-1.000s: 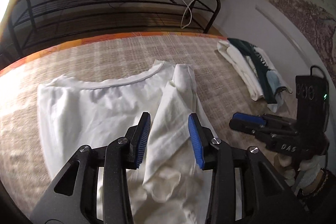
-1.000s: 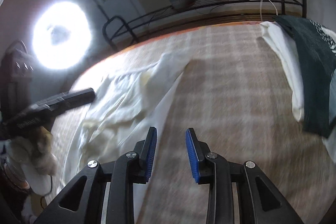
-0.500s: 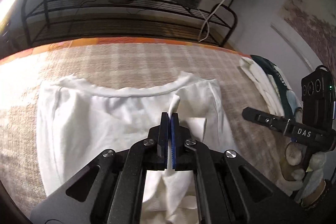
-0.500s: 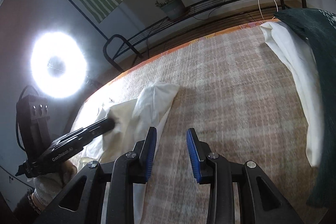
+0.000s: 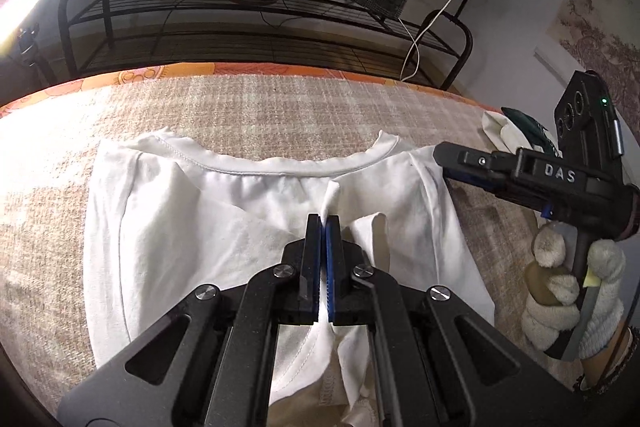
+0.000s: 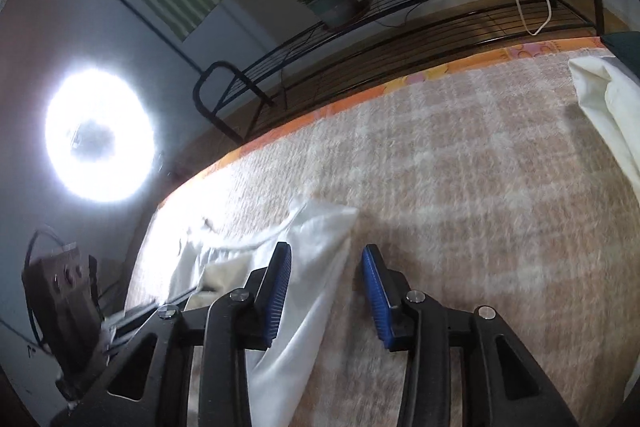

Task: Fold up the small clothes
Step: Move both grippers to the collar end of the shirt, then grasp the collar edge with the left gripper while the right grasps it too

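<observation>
A white T-shirt (image 5: pixel 208 227) lies on the plaid blanket with its neckline toward the far edge. My left gripper (image 5: pixel 323 223) is shut on a pinched fold of the shirt near its middle right and holds that fold above the cloth. My right gripper (image 6: pixel 326 263) is open and empty, over the shirt's right edge (image 6: pixel 320 239), its left finger above the cloth and its right finger above the blanket. The right gripper also shows in the left wrist view (image 5: pixel 452 163) at the shirt's right shoulder.
The plaid blanket (image 6: pixel 460 195) has an orange border at its far edge. A pile of white and dark green clothes (image 6: pixel 604 107) lies at the right. A black wire shelf (image 5: pixel 248 15) with a potted plant stands behind. A bright ring light (image 6: pixel 98 143) glares at the left.
My left gripper closed on a fold of the shirt and pulled it leftward, spreading the right side flat. My right gripper moved in toward the shirt's right edge, still open.
</observation>
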The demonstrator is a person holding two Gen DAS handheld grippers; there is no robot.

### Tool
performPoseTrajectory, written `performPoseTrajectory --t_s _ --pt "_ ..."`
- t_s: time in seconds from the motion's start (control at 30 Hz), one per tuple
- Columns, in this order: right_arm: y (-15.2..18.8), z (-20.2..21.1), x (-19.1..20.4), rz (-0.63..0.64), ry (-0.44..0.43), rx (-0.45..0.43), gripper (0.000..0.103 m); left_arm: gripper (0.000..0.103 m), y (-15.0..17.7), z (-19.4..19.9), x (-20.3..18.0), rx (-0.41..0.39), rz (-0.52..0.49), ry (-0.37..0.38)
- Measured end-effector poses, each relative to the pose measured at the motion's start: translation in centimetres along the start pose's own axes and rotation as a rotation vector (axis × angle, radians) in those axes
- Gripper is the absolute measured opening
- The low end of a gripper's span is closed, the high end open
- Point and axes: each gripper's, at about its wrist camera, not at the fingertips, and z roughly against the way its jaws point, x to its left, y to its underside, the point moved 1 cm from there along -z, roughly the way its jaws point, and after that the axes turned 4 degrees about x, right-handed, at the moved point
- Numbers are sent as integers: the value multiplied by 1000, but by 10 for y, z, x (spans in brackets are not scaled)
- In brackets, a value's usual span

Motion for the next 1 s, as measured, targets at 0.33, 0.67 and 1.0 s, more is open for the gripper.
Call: performPoseTrajectory --t_s 0.33,0.67,1.0 --pt "-24 -17 18 122 127 21 3 0 4 -3 -4 -4 -25 -47" --pt "-26 41 -1 -3 -16 -68 26 30 -18 74 41 -83 2 33" --pt "-1 12 3 54 -12 51 34 30 -24 43 125 20 81 -33"
